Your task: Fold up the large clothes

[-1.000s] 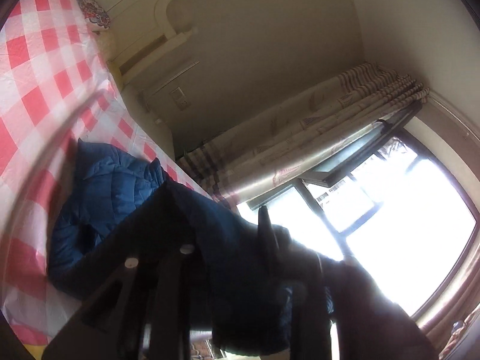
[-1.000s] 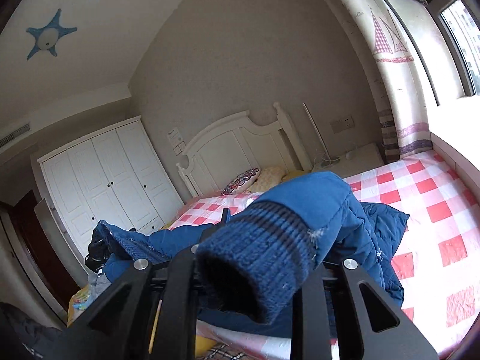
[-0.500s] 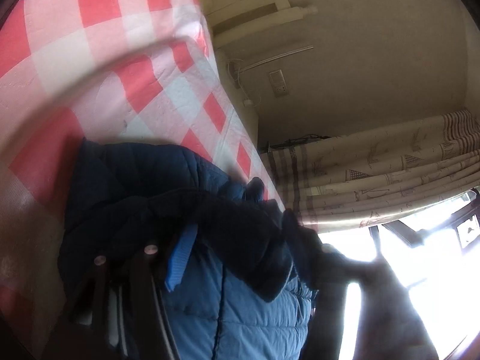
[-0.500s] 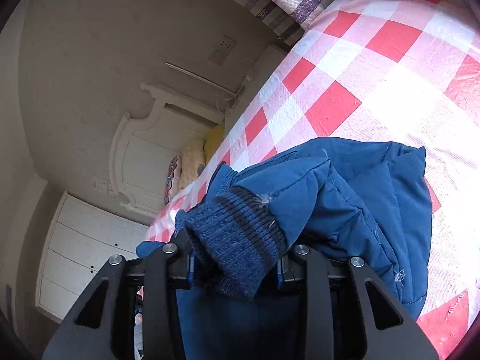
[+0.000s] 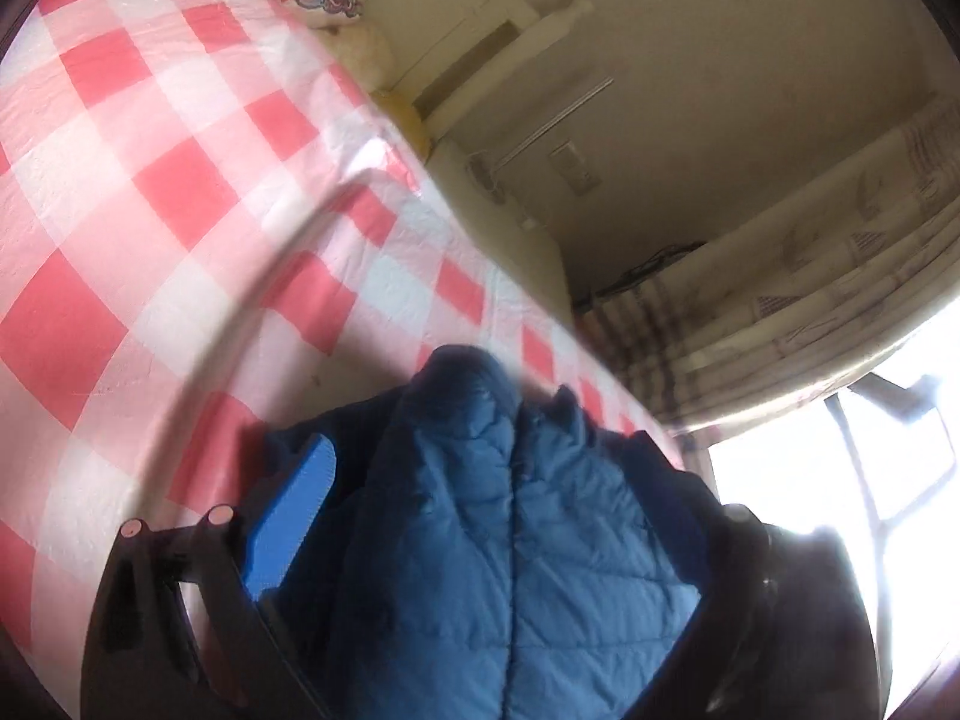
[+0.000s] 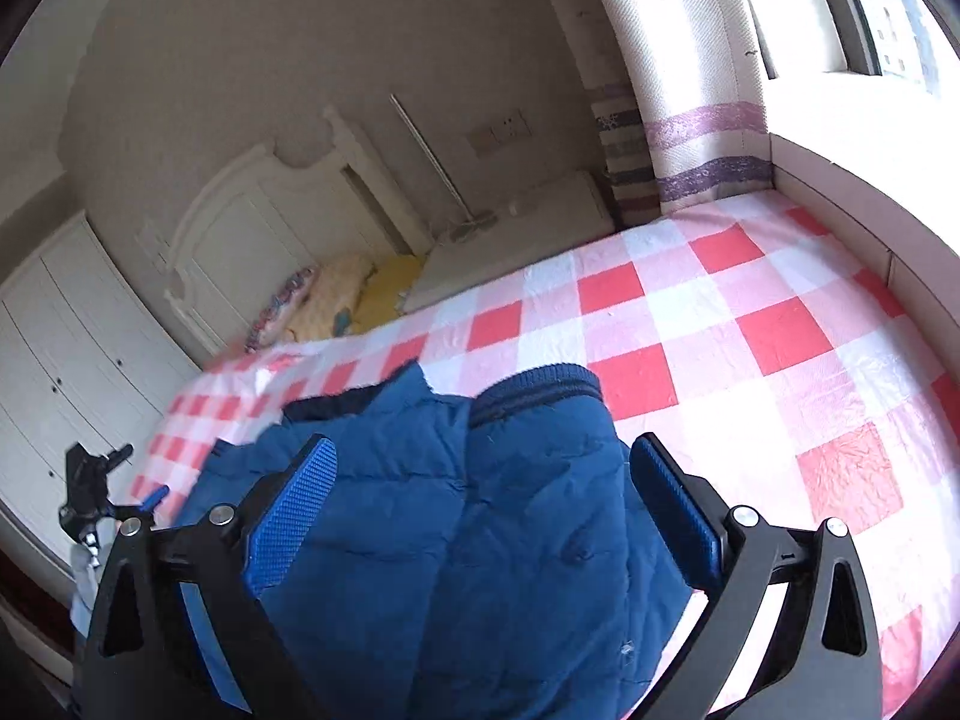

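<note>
Both grippers' jaws just opened wide, blue jacket (image 6: 480, 510) released between.

Bedroom. Bed (image 6: 720, 324) with red-white check cover fills mid frame. White headboard (image 6: 252, 228) and wardrobe (image 6: 54, 348) at left, pillows (image 6: 324, 300) below headboard. Striped curtain (image 6: 702, 138) upper right, bright window (image 5: 840, 480) lower right in left view. Beige walls.
</note>
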{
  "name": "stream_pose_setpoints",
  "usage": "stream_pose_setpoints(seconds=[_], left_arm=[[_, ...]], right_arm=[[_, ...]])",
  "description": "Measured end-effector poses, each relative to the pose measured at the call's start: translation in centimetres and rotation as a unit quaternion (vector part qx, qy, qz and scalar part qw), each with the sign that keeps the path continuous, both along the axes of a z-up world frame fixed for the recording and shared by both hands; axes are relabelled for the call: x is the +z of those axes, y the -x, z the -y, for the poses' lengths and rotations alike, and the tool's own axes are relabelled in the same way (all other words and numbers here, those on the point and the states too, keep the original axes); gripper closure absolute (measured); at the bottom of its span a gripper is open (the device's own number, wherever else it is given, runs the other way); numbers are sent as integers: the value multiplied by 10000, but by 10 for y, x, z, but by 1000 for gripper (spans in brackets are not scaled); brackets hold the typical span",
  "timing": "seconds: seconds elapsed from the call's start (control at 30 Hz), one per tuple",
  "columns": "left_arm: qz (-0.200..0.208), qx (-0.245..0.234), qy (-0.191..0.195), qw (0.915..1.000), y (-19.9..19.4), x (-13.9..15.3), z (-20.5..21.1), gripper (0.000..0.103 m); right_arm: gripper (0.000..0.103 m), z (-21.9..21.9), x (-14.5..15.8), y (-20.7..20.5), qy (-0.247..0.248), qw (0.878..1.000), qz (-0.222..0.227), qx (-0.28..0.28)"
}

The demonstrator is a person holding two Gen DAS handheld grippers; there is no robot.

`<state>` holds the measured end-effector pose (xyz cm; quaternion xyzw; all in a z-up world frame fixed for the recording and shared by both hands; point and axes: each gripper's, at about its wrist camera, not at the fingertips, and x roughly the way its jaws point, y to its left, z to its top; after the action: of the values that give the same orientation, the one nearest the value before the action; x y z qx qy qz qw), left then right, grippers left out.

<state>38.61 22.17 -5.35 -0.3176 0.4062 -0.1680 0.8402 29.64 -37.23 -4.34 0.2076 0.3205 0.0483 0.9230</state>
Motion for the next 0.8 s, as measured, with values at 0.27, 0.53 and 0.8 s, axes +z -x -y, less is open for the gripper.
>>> stream_pose_setpoints(seconds=[0.27,0.53,0.8], left_arm=[[-472,-458,-1268,9897,-37,-32,37,59],[393,-277,-1943,9798,-5,15,60,95],[34,30,-2017,9794,-33,-12,66,94]], right_arm=[[40,-8,-44,-19,449,9961,-753,115],[85,-33,-10,4,1238,9921,-225,14],[87,-24,-10,-15,1240,9915,-255,-282]])
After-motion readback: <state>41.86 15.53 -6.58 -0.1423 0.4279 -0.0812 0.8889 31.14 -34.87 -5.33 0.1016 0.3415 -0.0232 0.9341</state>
